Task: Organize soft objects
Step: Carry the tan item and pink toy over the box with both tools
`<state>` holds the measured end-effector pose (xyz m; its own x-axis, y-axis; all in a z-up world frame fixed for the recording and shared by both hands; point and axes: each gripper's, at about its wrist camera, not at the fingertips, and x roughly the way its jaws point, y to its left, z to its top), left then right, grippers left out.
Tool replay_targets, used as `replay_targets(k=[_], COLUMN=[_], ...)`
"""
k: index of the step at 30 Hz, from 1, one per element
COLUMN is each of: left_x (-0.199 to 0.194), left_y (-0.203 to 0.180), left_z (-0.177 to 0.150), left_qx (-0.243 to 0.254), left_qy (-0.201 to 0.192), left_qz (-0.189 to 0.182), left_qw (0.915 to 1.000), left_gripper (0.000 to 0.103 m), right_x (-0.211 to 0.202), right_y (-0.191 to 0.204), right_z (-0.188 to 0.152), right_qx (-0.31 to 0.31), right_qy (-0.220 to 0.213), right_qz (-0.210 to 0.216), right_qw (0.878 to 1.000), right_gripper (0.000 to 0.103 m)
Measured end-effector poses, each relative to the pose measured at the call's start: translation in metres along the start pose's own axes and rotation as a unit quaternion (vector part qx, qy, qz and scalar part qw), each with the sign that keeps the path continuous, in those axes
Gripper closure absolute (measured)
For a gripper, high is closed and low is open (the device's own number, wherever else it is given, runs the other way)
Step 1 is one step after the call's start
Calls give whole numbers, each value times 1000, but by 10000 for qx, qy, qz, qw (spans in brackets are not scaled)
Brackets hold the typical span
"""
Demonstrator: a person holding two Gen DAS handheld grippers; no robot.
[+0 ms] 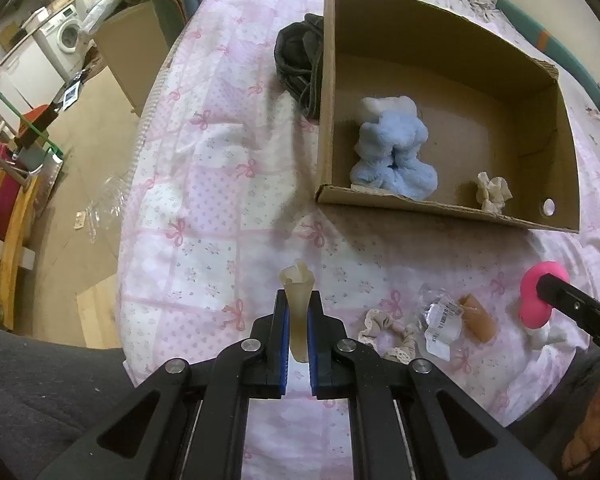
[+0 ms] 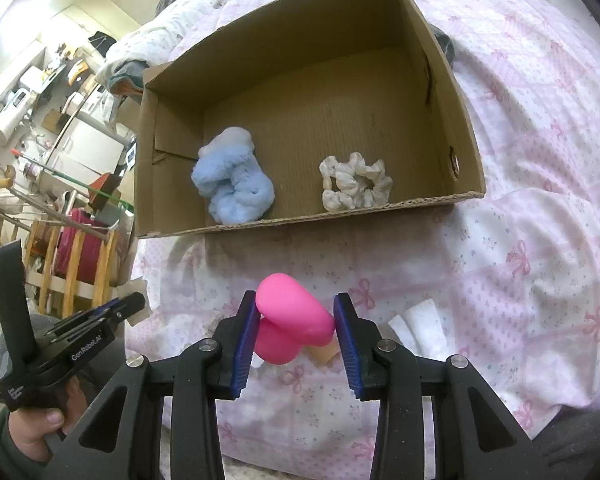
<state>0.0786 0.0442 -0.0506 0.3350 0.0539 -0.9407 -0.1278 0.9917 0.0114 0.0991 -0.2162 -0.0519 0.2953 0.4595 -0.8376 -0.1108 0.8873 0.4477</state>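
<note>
Left gripper [image 1: 298, 320] clamped on a beige, soft tube-like piece [image 1: 297, 300], raised over the pink bedspread [image 1: 204, 184]. Right gripper [image 2: 296, 320] half open, jaws bracketing a pink rounded toy [image 2: 292, 316], touching its sides. Inside cardboard box [image 2: 172, 160]: fluffy blue scrunchie [image 2: 232, 180], cream scrunchie [image 2: 356, 182]. Only in left view: lace scrunchie [image 1: 388, 334], black bundle [image 1: 298, 60].

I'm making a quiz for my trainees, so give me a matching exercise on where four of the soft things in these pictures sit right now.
Things:
1. blue fluffy item
2. pink object
3. cream rubbery piece
4. lace scrunchie

Places:
A. between the right claw's fingers
B. on the bedspread, outside the box
C. inside the cardboard box
D. clamped in the left claw

Pairs: 1-C, 2-A, 3-D, 4-B
</note>
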Motion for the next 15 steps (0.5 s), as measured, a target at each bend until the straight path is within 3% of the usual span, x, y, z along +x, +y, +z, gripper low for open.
replay_targets(k=[15], left_x=[-3], left_y=[1], left_z=[0], left_qx=[-44], left_qy=[-104], left_qz=[7], left_qw=[9999], left_gripper=[96], right_x=[-4], right_y=[4], right_z=[0], right_qx=[-55], right_qy=[-56], right_qz=[102], right_qw=[9999], right_gripper=[63])
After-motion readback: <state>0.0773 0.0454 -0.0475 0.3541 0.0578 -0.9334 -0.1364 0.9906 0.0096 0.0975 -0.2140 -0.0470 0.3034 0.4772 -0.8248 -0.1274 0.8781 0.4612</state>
